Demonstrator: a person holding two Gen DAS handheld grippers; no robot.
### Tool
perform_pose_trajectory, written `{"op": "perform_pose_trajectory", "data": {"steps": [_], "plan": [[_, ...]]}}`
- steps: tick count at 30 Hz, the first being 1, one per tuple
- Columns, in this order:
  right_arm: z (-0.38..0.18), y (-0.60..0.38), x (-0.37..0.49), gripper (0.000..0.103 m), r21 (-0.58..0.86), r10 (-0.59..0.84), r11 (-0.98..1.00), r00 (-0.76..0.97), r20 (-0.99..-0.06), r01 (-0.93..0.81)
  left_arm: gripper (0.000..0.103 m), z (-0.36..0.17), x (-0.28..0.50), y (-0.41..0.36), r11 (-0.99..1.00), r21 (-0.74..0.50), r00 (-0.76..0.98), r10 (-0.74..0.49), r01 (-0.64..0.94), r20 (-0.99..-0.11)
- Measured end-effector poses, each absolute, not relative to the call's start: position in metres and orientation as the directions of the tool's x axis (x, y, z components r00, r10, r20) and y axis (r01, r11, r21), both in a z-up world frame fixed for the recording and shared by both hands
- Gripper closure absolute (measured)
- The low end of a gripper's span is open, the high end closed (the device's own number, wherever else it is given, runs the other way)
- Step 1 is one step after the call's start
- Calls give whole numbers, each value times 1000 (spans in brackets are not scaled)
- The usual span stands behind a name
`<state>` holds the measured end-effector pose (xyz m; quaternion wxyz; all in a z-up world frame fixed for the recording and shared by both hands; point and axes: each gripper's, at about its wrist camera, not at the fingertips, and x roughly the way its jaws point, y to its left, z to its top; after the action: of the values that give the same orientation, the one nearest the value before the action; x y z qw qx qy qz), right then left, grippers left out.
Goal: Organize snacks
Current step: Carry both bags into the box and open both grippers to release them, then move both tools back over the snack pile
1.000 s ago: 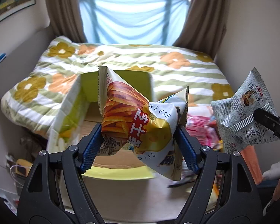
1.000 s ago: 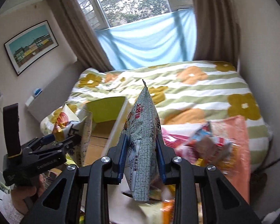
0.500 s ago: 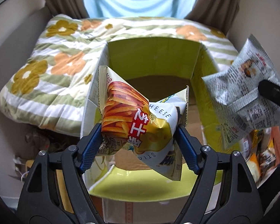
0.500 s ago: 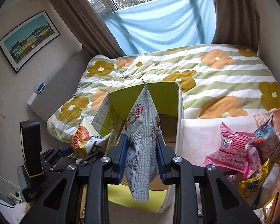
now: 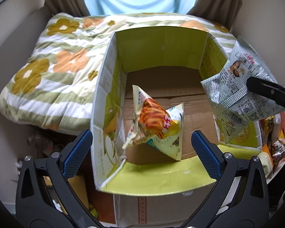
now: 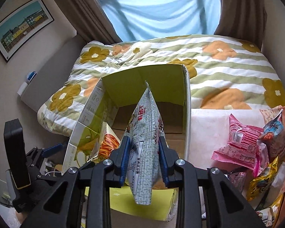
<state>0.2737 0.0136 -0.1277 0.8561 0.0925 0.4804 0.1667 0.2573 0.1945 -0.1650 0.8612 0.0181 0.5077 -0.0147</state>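
Half-hidden orange packet (image 6: 108,145) — box wall (image 6: 85,125)

box (image 5: 161,43) on bed, in front of quilt (image 5: 62,60) | cheese-stick bag (image 5: 155,127) inside box, between left gripper's (image 5: 141,147) fingers, apart from both | grey bag (image 6: 144,148) over box's right side | snack pile (image 6: 256,148) right of box

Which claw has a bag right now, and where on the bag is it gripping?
Only the right claw: shut on the grey-white printed snack bag, across its lower middle. The left claw is opening; the orange-yellow cheese-stick bag sits free between its pads.
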Motion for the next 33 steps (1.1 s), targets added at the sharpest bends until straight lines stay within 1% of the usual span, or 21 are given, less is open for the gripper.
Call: {"op": "perform_pose_trajectory", "data": {"steps": [3, 8, 10, 11, 12, 13, 14, 16, 23, 33], "plan": [[-134, 16, 273, 76, 317, 378, 926, 468, -799, -206, 0, -162, 251, 200, 1000, -1, 492, -13, 24, -870], [-141, 26, 275, 76, 315, 383, 923, 448, -808, -221, 0, -157, 243, 201, 1000, 7, 497, 10, -8, -868], [-144, 28, 275, 75, 311, 379, 925, 449, -809, -219, 0, -154, 239, 202, 1000, 2, 503, 9, -13, -864], [-145, 28, 275, 71, 312, 377, 926, 448, -811, -214, 0, -152, 237, 202, 1000, 3, 506, 11, -16, -863], [-147, 27, 274, 48, 315, 376, 926, 446, -812, -207, 0, -152, 235, 202, 1000, 5, 508, 14, -19, -861], [-149, 26, 273, 29, 319, 377, 926, 445, -812, -202, 0, -150, 232, 202, 1000, 5, 510, 15, -21, -860], [-150, 24, 271, 0, 327, 385, 923, 444, -809, -203, 0, -149, 230, 203, 1000, 3, 512, 14, -22, -859], [-148, 21, 262, 0, 336, 397, 918, 463, -793, -211, 0, -147, 224, 204, 1000, -3, 517, 10, -25, -856], [-138, 13, 237, 0, 296, 377, 926, 509, -774, -235, 0, -143, 210, 205, 999, -30, 539, -12, -25, -842], [-114, 8, 217, 0, 273, 349, 937, 568, -746, -217, 0, -127, 201, 205, 998, -60, 581, -53, 7, -812]]}}
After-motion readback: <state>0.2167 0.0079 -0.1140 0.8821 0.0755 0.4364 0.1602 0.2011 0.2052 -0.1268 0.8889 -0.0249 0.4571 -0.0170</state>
